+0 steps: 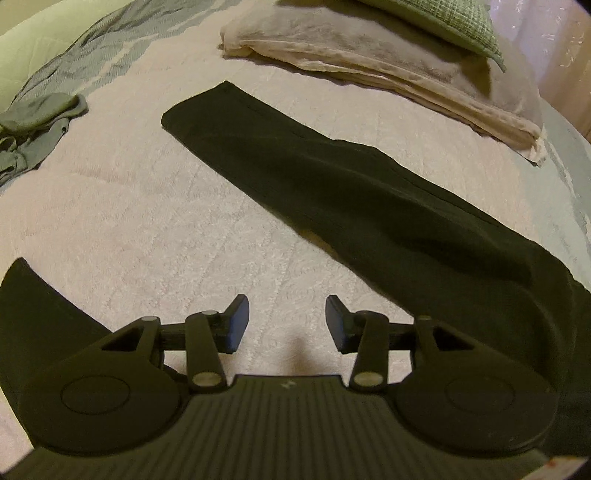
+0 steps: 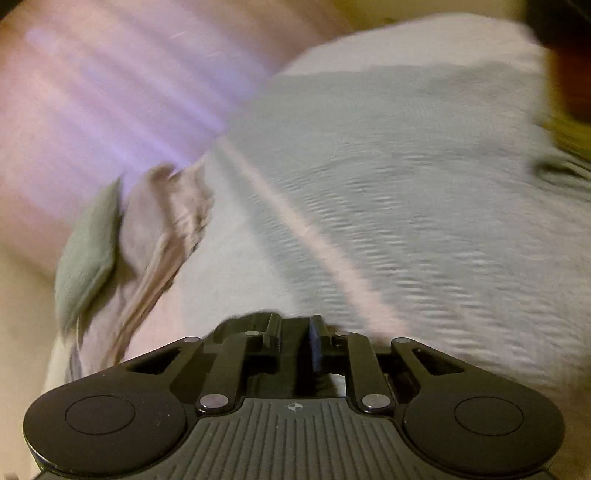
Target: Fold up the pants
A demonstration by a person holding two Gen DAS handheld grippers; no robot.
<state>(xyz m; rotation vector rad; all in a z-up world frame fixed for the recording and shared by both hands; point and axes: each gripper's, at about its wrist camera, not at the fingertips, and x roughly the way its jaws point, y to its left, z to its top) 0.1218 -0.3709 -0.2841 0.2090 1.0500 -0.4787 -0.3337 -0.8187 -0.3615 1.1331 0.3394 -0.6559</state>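
Observation:
Black pants lie spread on the pale bed cover. One leg runs from the lower right up to the upper left, and the other leg shows at the lower left edge. My left gripper hovers open over the bare cover between the two legs, holding nothing. The right wrist view is motion-blurred. There my right gripper has its fingers close together, with dark cloth of the pants bunched at and between the tips.
A folded beige blanket with a green pillow on it lies beyond the upper leg. A grey-green garment is crumpled at the left. In the right wrist view the same blanket and pillow are at the left.

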